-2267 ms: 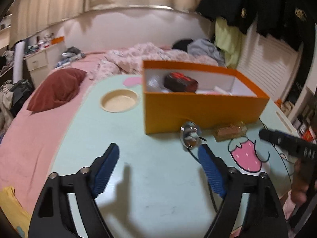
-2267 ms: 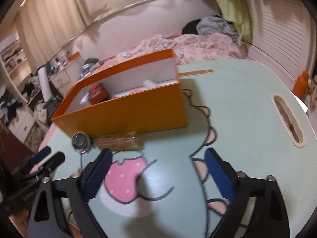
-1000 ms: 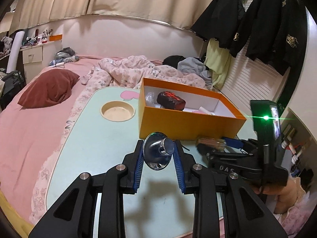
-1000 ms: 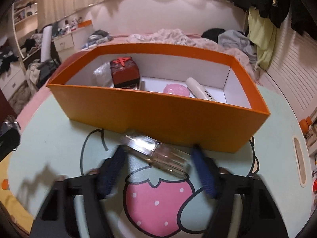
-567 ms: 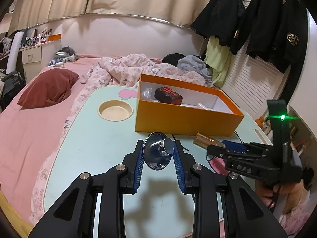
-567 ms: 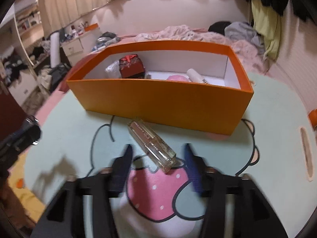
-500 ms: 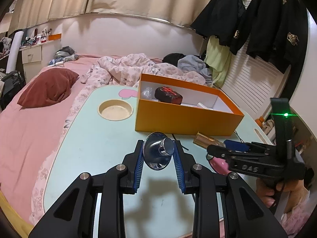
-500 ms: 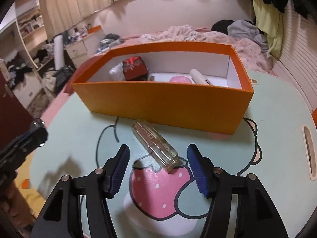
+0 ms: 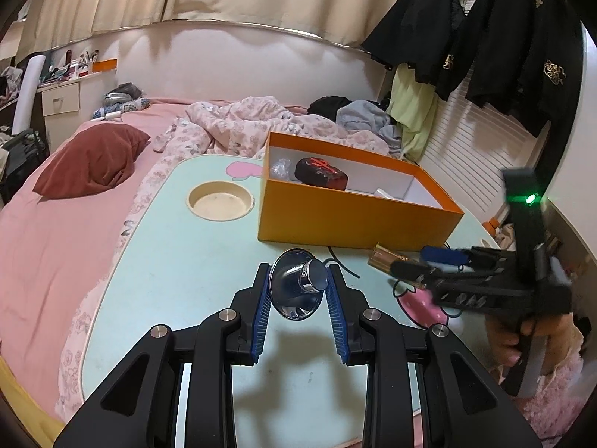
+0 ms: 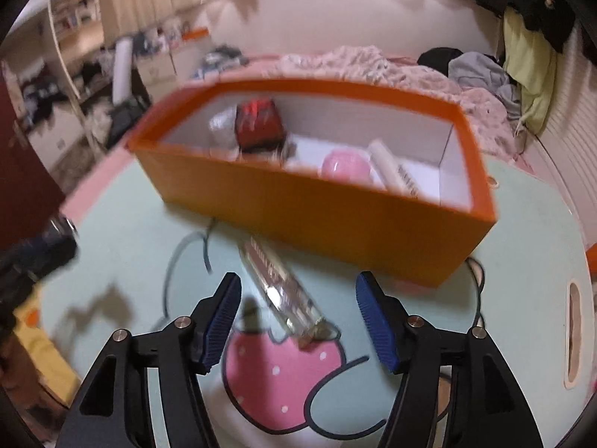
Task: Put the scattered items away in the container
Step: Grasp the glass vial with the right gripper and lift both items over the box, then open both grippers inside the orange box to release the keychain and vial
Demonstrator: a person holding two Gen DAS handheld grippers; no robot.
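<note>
Table (image 9: 156, 261) surface lies under both your tongs, smooth pale mint with a pink strawberry drawing (image 10: 283, 377). Your left tongs (image 9: 298, 291) are closed on a shiny chrome knob (image 9: 298, 285), held above the table. Your right tongs (image 10: 294, 306) are wide apart and hold nothing; a clear glass bottle (image 10: 283, 291) lies between their blue ribbed pads (image 10: 220, 321), slanted on the table. Just behind it stands the orange cardboard box (image 9: 350, 216), open on top and white inside, holding a dark red block (image 9: 321, 173), a pink round thing (image 10: 343, 164) and a white tube (image 10: 391, 175). A round cup hollow (image 9: 220, 199) sits left of the box. Behind the table's far edge lies a bed (image 9: 56, 224) with a crumpled blanket.
</note>
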